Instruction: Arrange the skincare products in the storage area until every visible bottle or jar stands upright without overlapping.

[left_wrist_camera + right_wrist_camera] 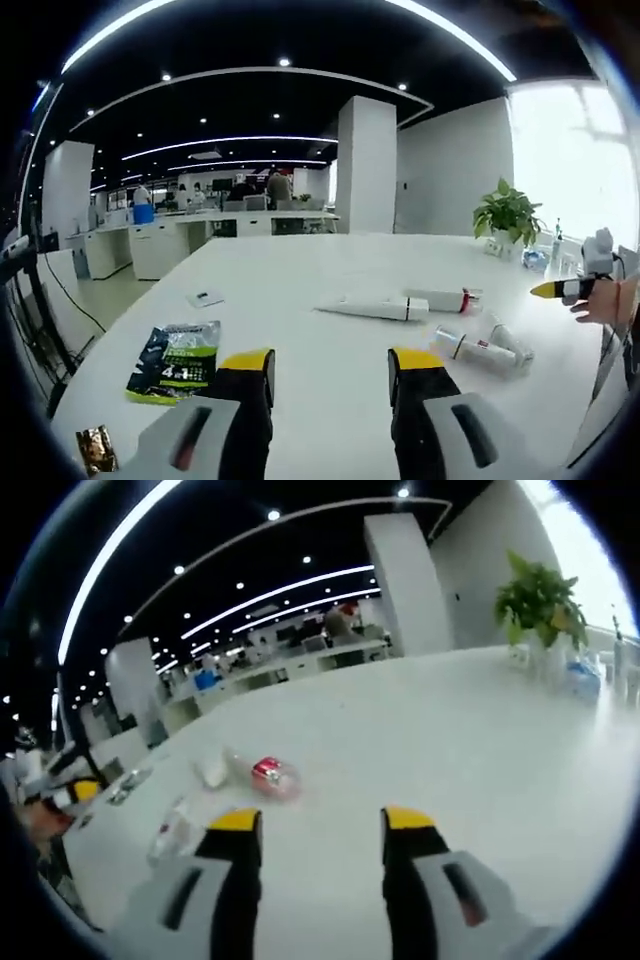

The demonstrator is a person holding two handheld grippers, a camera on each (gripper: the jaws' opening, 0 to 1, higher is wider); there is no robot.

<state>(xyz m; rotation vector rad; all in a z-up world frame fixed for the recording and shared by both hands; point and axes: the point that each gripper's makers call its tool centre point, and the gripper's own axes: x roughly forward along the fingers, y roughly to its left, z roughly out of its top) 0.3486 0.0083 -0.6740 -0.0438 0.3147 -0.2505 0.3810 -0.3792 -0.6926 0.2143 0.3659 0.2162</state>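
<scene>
ok, we count four skincare items lying flat on the white surface [330, 350] in the left gripper view: a long white tube [372, 308], a white bottle with a red band [443, 300] just behind it, a white bottle with a red ring [472, 349] nearer the right edge, and a smaller white bottle [510, 340] touching it. all four look like smooth plastic, roughly cylindrical, none upright. also one dark glossy sachet [175, 361] with white print lying flat on the left, one small shiny packet [96, 447] at the near left corner, one white card [206, 298] further back, one potted plant [508, 214] at the far right.

left gripper [331, 362]: jaws wide apart, yellow tips, nothing between them, hovering level over bare surface, bottles ahead and to the right. the other gripper's yellow tip pokes in at the right edge with a hand [606, 300] behind it.

right gripper view is blurred: we make out a red-capped clear bottle [272, 775] on its side, a white blob [211, 771] beside it, and a clear bottle [170, 832] lying near the left jaw; we can't tell more. right gripper [322, 822]: jaws wide, holding nothing, above the surface, bottles ahead-left. plant shows at top right here too.
</scene>
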